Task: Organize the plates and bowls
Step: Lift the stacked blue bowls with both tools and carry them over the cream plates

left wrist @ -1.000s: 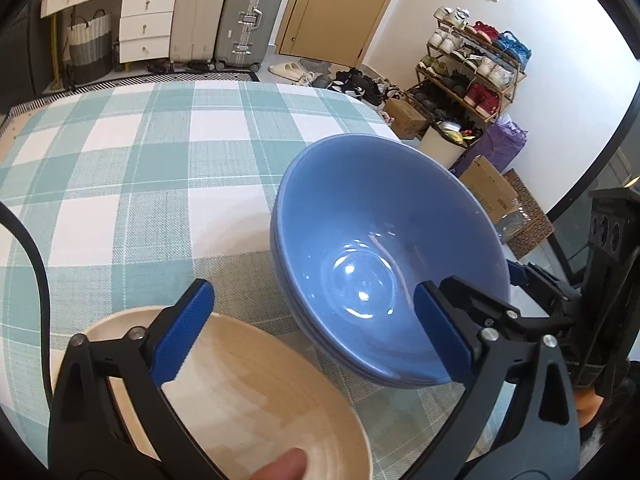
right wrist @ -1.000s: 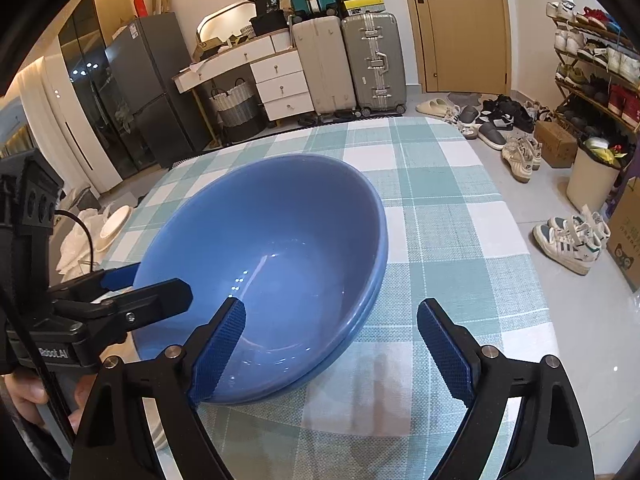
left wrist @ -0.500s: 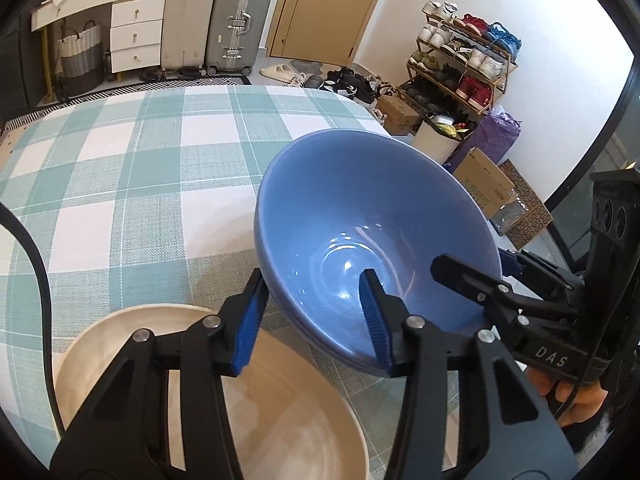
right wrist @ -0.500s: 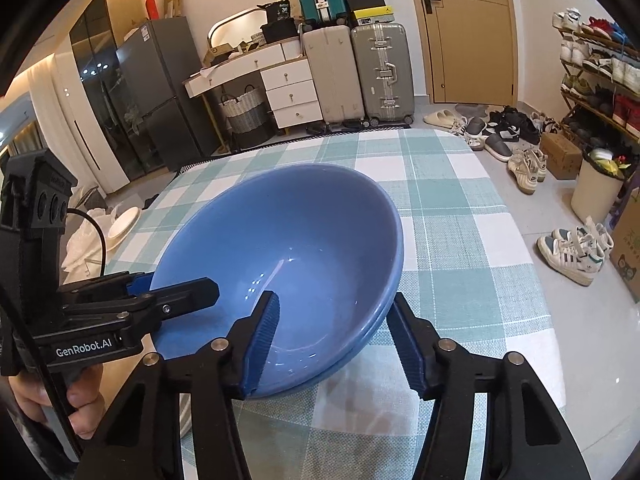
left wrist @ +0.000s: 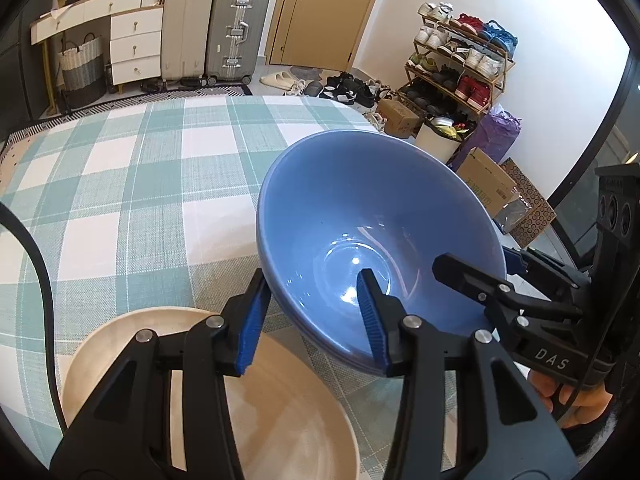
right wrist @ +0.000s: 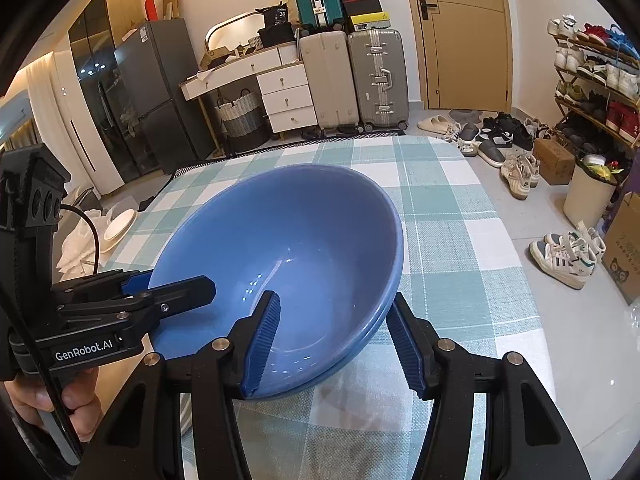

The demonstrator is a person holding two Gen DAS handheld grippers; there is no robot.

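Empty stacked blue bowls [left wrist: 360, 216], rim pinched by jaws of left gripper [left wrist: 312, 320] and right gripper [right wrist: 336, 340].

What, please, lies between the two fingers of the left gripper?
The near rim and wall of the blue bowl lie between the left gripper's fingers, one pad outside and one inside; the left wrist view shows this.

1. Bowl [left wrist: 360, 208]: plain glossy blue, inside and out.
2. Plate [left wrist: 280, 408]: pale cream, unpatterned.
3. Tabletop [left wrist: 140, 184]: cloth in a teal-and-white check.
4. Left gripper [left wrist: 312, 320] and right gripper [right wrist: 336, 340]: black frames, ribbed blue pads.
5. Suitcases [right wrist: 356, 80]: one beige, one silver-grey.
6. Door [right wrist: 468, 36]: tan.
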